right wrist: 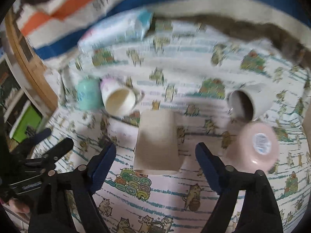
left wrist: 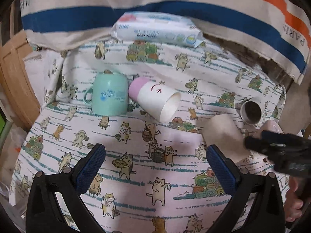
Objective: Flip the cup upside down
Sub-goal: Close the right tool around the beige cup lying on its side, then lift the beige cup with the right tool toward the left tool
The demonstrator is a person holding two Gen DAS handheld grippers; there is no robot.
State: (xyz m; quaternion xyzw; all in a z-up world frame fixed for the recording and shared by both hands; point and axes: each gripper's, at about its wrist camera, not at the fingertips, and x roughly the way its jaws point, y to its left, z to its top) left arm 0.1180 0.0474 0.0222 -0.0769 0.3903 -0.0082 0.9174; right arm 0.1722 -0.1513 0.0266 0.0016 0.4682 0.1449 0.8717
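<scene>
A beige cup (right wrist: 157, 141) stands upside down on the cat-print cloth (right wrist: 175, 194), just ahead of my open, empty right gripper (right wrist: 155, 153); it also shows in the left wrist view (left wrist: 223, 134). A white cup with a pink base (left wrist: 155, 99) lies on its side, mouth toward me, also visible in the right wrist view (right wrist: 118, 101). A mint mug (left wrist: 109, 95) stands upside down beside it. A white cup (left wrist: 250, 112) lies on its side at the right. My left gripper (left wrist: 155, 159) is open and empty, well short of the cups.
A pink bowl (right wrist: 254, 147) sits upside down at the right. A wet-wipe pack (left wrist: 157, 29) lies at the back against a striped "PARIS" bag (left wrist: 175, 3). A wooden frame (left wrist: 13, 81) borders the left side. The right gripper's body (left wrist: 279, 151) shows at the right of the left wrist view.
</scene>
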